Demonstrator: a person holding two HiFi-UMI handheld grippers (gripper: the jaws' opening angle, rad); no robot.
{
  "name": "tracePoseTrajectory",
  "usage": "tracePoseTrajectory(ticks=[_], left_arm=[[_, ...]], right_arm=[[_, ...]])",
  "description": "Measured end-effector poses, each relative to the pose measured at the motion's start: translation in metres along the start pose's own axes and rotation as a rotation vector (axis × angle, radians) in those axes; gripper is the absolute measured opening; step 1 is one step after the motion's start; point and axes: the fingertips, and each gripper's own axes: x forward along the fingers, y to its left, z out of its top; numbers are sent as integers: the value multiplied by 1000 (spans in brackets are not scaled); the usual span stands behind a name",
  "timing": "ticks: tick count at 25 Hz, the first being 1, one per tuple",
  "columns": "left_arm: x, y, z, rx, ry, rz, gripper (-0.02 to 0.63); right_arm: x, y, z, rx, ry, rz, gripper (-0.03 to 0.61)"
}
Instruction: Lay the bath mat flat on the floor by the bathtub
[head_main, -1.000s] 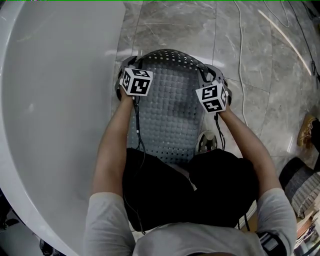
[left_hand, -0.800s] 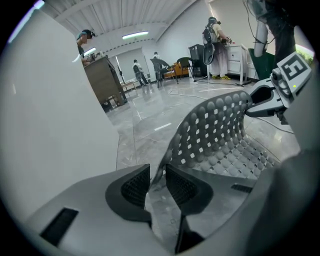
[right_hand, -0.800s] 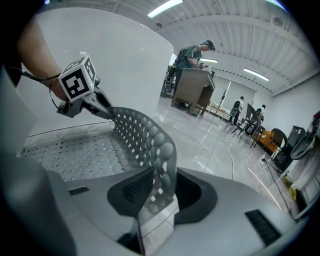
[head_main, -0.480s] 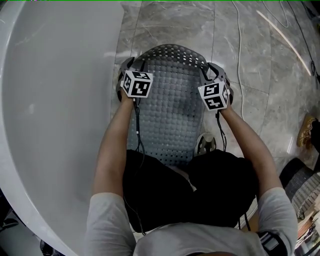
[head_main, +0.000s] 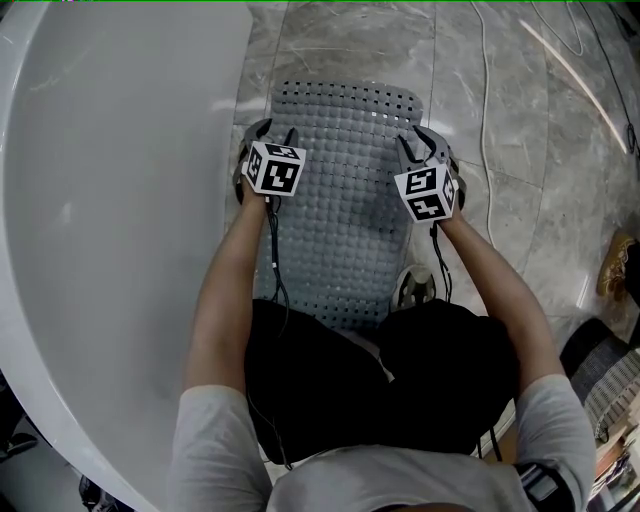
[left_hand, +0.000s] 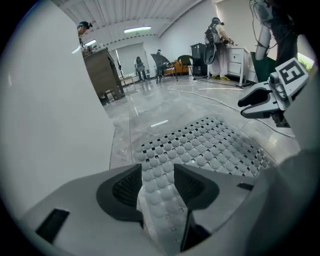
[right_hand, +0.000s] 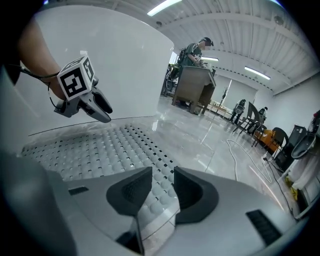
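The grey studded bath mat (head_main: 345, 200) lies spread out on the marble floor beside the white bathtub (head_main: 110, 200). My left gripper (head_main: 275, 135) is at the mat's left edge and my right gripper (head_main: 418, 145) at its right edge. In the left gripper view the jaws of the left gripper (left_hand: 157, 177) are opening, with a strip of the mat (left_hand: 210, 145) lying loose between the pads. In the right gripper view the right gripper (right_hand: 162, 187) is opening too, the mat's edge (right_hand: 90, 147) slack between its pads. Each view shows the other gripper across the mat.
The tub wall (left_hand: 45, 110) runs close along the mat's left side. A white cable (head_main: 487, 100) crosses the floor on the right. My shoe (head_main: 410, 285) rests at the mat's near right edge. Another shoe (head_main: 612, 262) is far right. People and a cabinet (left_hand: 104, 75) stand far off.
The mat's raised, curled far end has dropped and unrolled flat onto the floor. Both grippers have stayed almost in place at the mat's sides.
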Motion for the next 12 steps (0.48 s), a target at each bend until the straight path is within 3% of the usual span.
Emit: tracePoseTrajectory(ticks=[12], left_arm=[[5, -28, -1, 24, 26, -85, 184]], right_arm=[[-2, 23, 2, 28, -59, 84, 126]])
